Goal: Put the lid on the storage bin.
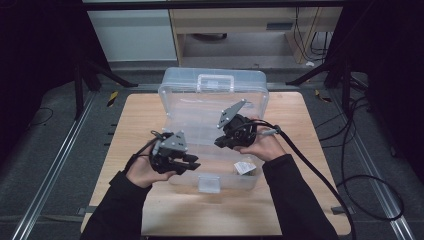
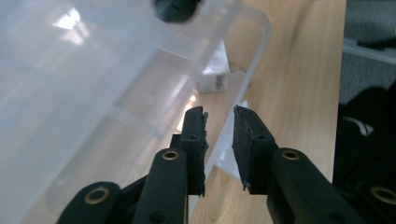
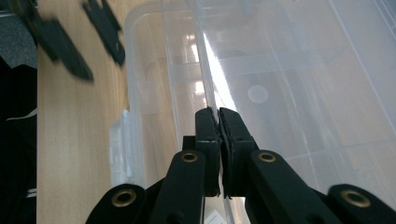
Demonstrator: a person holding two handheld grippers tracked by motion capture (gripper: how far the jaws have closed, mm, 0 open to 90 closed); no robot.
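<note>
The right gripper pinches the clear lid's edge between closed jaws. The other gripper shows blurred over the table.

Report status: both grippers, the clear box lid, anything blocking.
Right gripper shut on lid edge, lid raised. Left gripper open, nothing between the jaws, by the clear box front rim. Small packet inside; nothing blocking.

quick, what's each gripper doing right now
left gripper: open, nothing between the jaws, just off the clear box's front edge.
right gripper: shut on the lid edge.
</note>
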